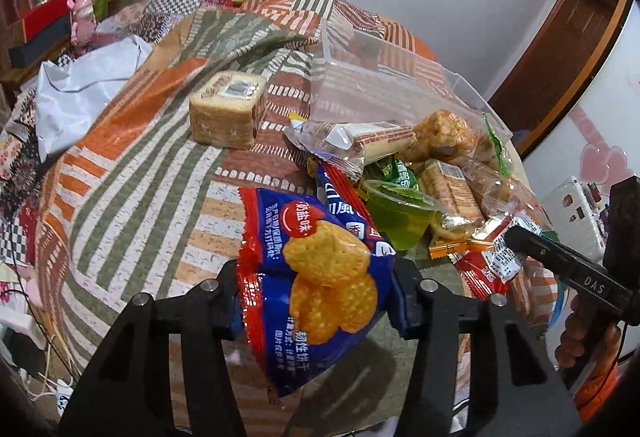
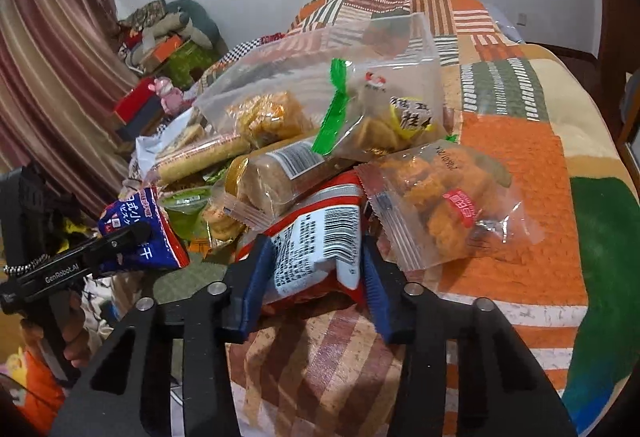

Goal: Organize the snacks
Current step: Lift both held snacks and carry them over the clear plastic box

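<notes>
A: What do your claws hold?

B: Your left claw point(image 1: 320, 301) grips the blue cracker packet point(image 1: 320, 277), lifted off the bed quilt point(image 1: 140, 177). Your right claw point(image 2: 316, 277) pinches the red-white packet point(image 2: 316, 237), so probably each comes out separately. The snack pile point(image 1: 432, 165) lies at two o'clock.

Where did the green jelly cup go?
The green jelly cup sits on the patchwork quilt in the snack pile, right of centre in the left wrist view. It is just behind the blue cracker packet, with a wrapped biscuit pack at its right.
</notes>
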`<state>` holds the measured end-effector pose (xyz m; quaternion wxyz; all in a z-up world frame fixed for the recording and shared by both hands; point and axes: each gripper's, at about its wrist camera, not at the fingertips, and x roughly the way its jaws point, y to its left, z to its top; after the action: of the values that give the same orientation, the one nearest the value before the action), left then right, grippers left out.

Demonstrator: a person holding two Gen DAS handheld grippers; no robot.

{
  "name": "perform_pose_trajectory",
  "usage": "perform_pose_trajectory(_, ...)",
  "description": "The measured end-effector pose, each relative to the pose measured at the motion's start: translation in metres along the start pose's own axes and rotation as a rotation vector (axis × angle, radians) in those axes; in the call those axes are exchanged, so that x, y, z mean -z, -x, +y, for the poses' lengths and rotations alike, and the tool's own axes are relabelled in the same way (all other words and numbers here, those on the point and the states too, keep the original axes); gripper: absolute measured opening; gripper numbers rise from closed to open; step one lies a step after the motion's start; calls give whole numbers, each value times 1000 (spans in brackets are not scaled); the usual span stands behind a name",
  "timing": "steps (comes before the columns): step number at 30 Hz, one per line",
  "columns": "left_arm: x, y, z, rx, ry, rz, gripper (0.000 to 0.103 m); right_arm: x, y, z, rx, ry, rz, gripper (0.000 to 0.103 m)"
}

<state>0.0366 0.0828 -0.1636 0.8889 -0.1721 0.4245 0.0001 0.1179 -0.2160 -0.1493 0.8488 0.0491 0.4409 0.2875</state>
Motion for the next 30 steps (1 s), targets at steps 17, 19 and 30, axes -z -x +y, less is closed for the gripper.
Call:
perform_pose_trajectory(17, -18, 61, -29, 2, -98, -168, 50, -5, 44, 4, 27, 41, -143, 25)
perform_pose_trajectory(19, -22, 66, -32, 6, -105, -187, 50, -6, 49, 4, 30, 48, -162, 23)
perform_pose_trajectory(30, -44, 75, -51, 48, -135, -262, 50, -24, 62, 15, 31, 102, -245, 21)
